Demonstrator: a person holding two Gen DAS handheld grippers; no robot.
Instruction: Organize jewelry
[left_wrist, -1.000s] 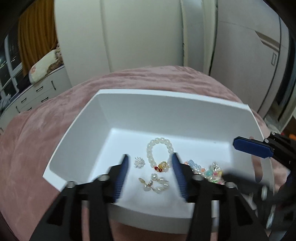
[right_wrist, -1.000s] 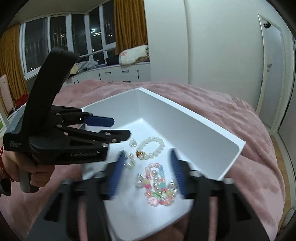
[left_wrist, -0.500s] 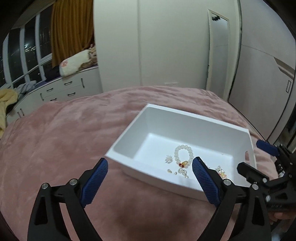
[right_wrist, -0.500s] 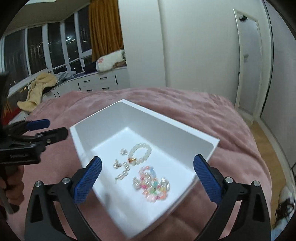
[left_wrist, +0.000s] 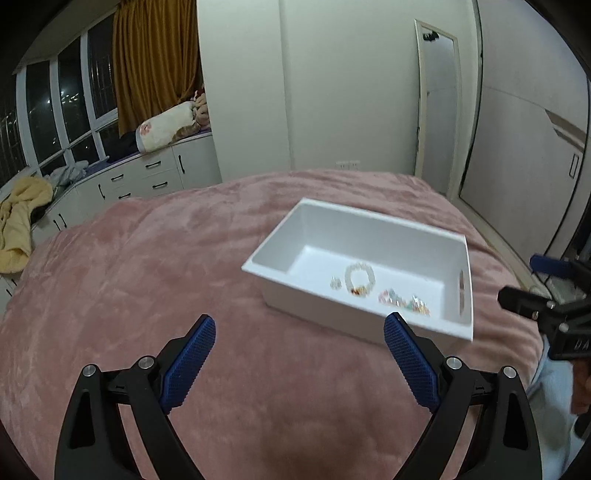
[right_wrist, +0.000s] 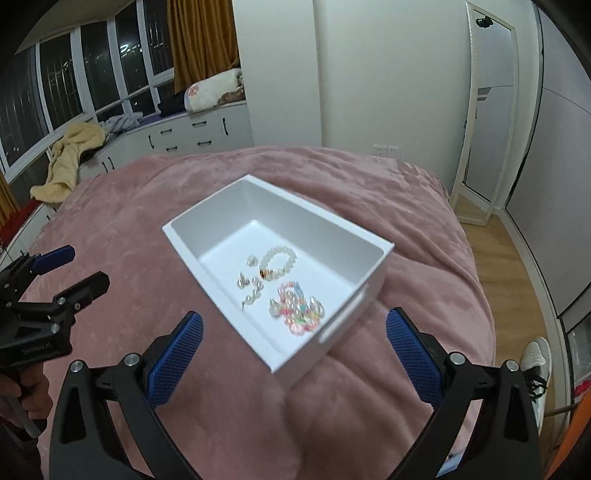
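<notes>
A white rectangular box sits on a pink blanket. Inside lie a pearl bracelet, small pearl earrings, a small sparkly piece and a pile of colourful beads. My left gripper is open and empty, held back from the box's near left side. It also shows at the left of the right wrist view. My right gripper is open and empty, above the box's near corner. It also shows at the right of the left wrist view.
The pink blanket covers a bed. White drawers with pillows and a yellow cloth stand under windows at the back left. A mirror leans on the right wall. Wooden floor and a shoe lie right.
Both grippers have pulled back and up from the box and opened wide. The jewelry stays in the box.
</notes>
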